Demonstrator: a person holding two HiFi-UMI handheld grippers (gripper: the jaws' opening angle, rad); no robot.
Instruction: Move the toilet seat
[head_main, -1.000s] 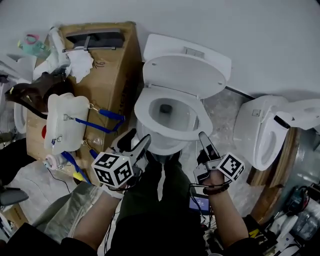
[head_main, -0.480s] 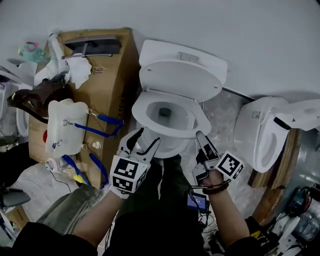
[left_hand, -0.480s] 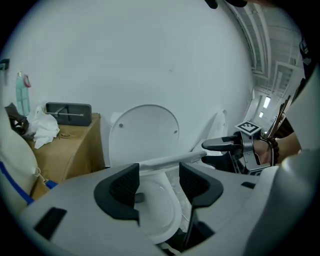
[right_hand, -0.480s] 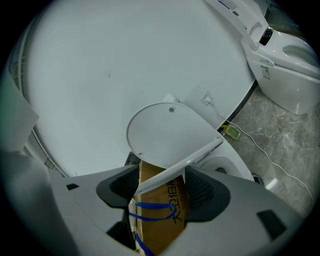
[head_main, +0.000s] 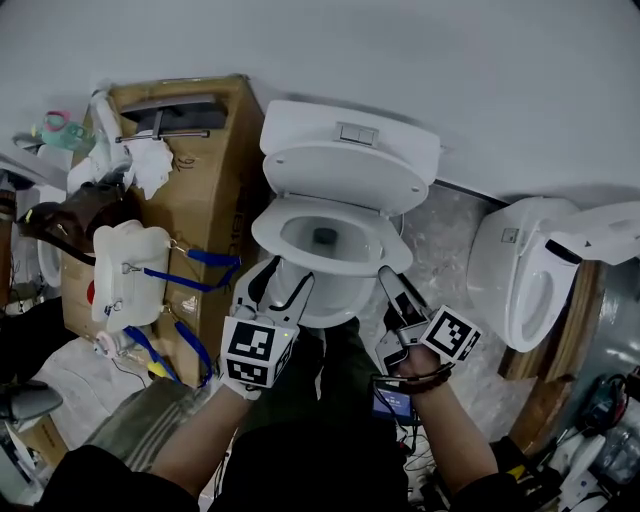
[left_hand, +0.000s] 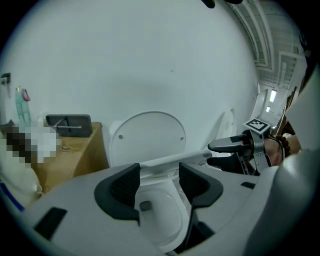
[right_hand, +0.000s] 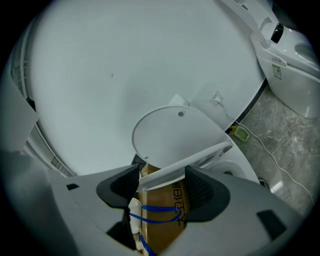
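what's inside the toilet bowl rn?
Only bare white porcelain and the dark drain opening at the bottom of the toilet bowl. No loose objects are visible. The toilet seat covers the rim, so what's under it can't be seen.

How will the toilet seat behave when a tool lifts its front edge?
The toilet seat looks like a rigid plastic ring, so it is probably stiff. Seemingly hinged at the back beneath the raised lid, it likely pivots rather than slides. Its glossy surface may be slippery.

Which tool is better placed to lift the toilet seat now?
Right, probably. The right tool is open with the seat rim crossing at its jaws, and the head view shows its tip at the seat's side. The left tool is open too, but faces the bowl below.
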